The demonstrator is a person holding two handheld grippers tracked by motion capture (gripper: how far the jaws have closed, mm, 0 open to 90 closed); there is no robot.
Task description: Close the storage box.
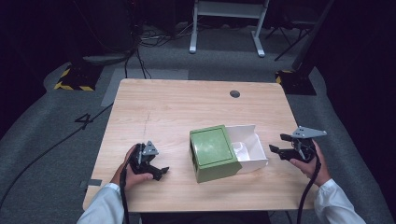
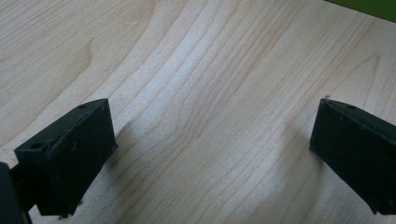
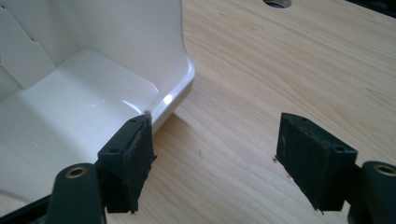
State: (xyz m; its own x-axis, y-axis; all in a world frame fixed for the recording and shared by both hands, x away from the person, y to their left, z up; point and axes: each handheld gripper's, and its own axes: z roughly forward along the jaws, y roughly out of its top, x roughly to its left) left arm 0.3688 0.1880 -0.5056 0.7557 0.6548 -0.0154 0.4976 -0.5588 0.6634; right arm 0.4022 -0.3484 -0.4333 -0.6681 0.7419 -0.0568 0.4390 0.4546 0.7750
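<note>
Protruding from the green box [image 1: 212, 152], a white tray [image 1: 252, 145] lies open.

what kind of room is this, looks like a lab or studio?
Probably a recording lab or studio: a lone wooden table on grey carpet, black cables trailing across the floor, hazard-striped stand bases, and dark surroundings.

sleeves [image 1: 105, 205]: white | left claw [image 1: 156, 170]: black, grey plate | cable [image 1: 308, 186]: black
</note>
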